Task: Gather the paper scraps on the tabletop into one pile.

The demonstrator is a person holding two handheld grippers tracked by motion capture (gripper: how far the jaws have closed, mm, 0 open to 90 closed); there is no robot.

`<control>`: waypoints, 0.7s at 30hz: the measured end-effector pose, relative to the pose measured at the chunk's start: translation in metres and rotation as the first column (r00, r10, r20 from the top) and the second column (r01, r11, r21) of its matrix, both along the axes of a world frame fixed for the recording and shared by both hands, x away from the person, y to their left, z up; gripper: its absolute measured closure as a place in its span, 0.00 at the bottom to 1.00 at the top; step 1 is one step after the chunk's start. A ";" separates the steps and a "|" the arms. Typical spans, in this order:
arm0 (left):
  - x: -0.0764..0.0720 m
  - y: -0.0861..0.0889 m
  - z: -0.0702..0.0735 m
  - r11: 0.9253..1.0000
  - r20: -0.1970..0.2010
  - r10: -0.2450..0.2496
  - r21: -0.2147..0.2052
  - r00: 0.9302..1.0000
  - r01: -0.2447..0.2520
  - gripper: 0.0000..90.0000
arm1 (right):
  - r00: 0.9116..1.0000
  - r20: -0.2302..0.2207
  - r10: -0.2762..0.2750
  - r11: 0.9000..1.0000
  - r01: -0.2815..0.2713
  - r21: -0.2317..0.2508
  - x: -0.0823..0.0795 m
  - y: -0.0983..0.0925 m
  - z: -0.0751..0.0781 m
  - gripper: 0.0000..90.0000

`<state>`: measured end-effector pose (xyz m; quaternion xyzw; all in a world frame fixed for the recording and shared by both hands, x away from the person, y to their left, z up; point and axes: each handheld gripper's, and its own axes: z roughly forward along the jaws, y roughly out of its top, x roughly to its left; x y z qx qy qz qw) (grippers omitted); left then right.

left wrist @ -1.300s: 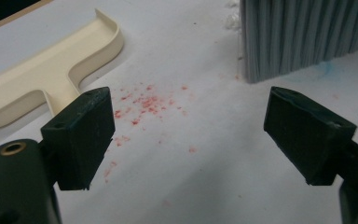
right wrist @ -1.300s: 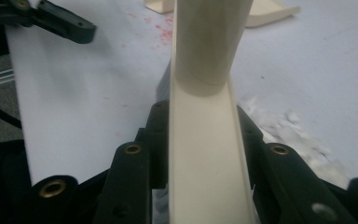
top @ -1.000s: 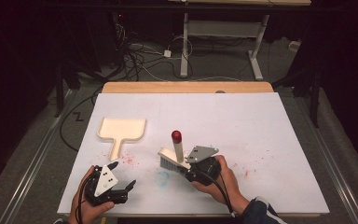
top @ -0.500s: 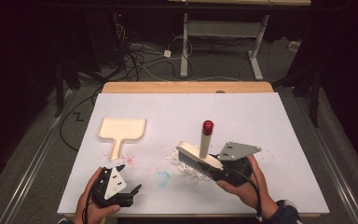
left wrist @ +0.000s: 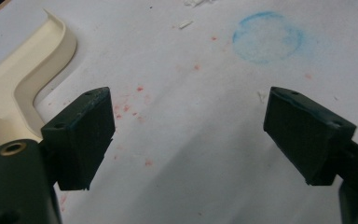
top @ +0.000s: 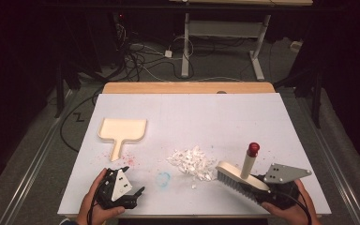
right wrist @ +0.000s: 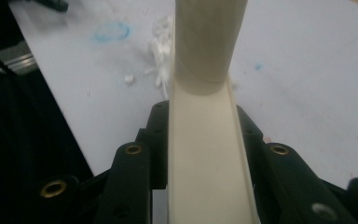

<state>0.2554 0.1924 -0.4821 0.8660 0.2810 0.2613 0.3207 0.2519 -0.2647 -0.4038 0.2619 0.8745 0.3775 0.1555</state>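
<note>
High view: right gripper (top: 258, 190) grasping brush (top: 240, 180), bristles sitting just right of paper scraps (top: 192, 161), lined up for sweeping toward dustpan (top: 122, 131).

Left gripper view: left gripper (left wrist: 189, 135) resting released, nothing between jaws, dustpan handle beside it.

Right gripper view: jaws clenching brush back.

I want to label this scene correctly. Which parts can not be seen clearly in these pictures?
- Right gripper pads: right gripper view, covered by the brush they clamp.
- Brush bristles: right gripper view, hidden under the brush back.
- Dustpan: left gripper view, cut off by the left edge.
- Paper scraps: high view, too small to count.
</note>
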 end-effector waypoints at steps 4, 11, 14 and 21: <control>0.000 0.000 0.000 1.000 -0.002 0.002 0.000 1.000 -0.002 0.17 | 0.999 -0.034 -0.010 1.000 0.009 -0.020 -0.015 -0.006 -0.007 0.76; 0.001 -0.004 0.000 1.000 -0.012 -0.018 0.004 1.000 0.018 0.17 | 0.999 -0.049 -0.024 0.999 0.023 -0.031 -0.015 0.007 -0.020 0.76; 0.001 -0.006 -0.001 1.000 -0.015 -0.027 0.008 1.000 0.027 0.17 | 0.999 -0.022 -0.031 0.999 0.031 -0.029 -0.004 0.017 -0.021 0.76; 0.002 -0.006 -0.003 0.999 -0.024 -0.038 0.014 0.999 0.038 0.17 | 1.000 0.003 -0.011 0.999 0.011 -0.031 0.024 0.049 -0.028 0.76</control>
